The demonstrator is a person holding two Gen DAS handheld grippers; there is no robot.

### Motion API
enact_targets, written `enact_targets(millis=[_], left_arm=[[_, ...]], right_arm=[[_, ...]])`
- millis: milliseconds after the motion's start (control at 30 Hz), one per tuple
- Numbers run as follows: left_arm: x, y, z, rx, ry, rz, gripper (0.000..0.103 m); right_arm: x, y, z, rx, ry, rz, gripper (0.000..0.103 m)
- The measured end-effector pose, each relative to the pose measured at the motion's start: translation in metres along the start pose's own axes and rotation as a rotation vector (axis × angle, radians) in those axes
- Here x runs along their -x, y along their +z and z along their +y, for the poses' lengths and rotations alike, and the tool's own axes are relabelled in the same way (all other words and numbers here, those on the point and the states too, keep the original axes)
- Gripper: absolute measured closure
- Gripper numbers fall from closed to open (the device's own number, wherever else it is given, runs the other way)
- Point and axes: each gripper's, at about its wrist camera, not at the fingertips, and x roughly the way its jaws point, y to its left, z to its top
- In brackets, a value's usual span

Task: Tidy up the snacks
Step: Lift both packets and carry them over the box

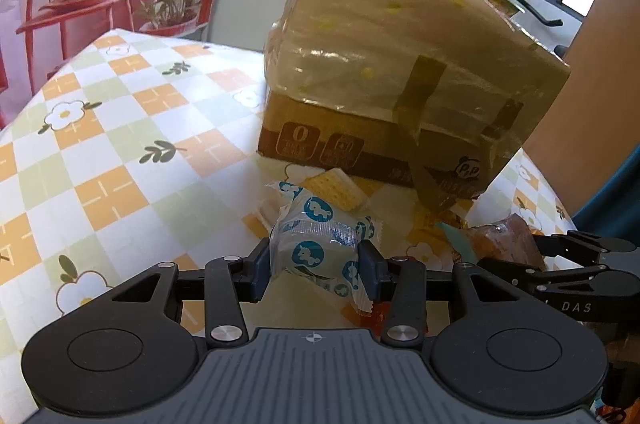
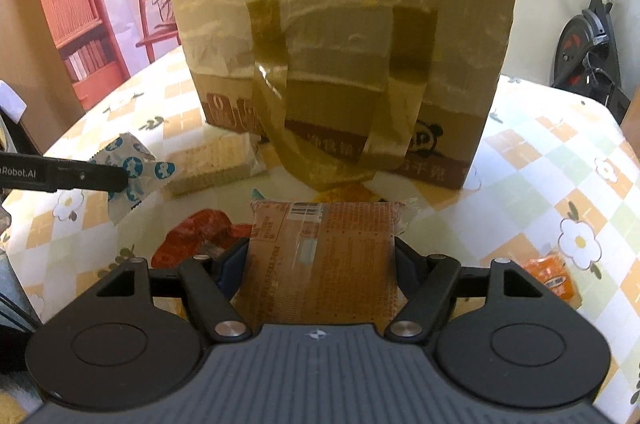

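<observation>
My left gripper (image 1: 316, 264) is shut on a small snack packet printed with blue unicorns (image 1: 316, 244), held a little above the table. In the right wrist view that same unicorn packet (image 2: 138, 170) shows at the left with a black finger across it. My right gripper (image 2: 322, 264) is shut on a flat orange-brown snack packet (image 2: 324, 256), its printed back facing up. A tall cardboard box (image 2: 340, 36) wrapped in tape stands just beyond both grippers. A pale wafer packet (image 2: 212, 168) lies at the foot of the box.
A red snack packet (image 2: 200, 234) lies on the checked flower tablecloth (image 1: 120, 128) left of my right gripper. An orange packet (image 2: 550, 274) sits at the right. The other gripper's black arm (image 1: 568, 264) reaches in from the right. An exercise bike (image 2: 588, 40) stands behind the table.
</observation>
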Motion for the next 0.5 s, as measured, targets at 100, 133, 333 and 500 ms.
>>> enact_targets(millis=[100,133,333,500], left_arm=[[0.006,0.001,-0.002,-0.009,0.004,-0.017,0.056],[0.007,0.002,-0.003,-0.014,0.008,-0.025,0.056],[0.018,0.007,-0.005,-0.031,0.022,-0.067,0.056],[0.024,0.012,-0.007,-0.038,0.02,-0.087,0.056]], right_arm=[[0.004,0.004,0.0,-0.001,0.006,-0.019,0.029],[0.006,0.005,0.001,0.0,0.01,-0.026,0.029],[0.015,0.014,0.001,0.007,0.03,-0.072,0.029],[0.023,0.02,0.003,0.009,0.04,-0.109,0.03]])
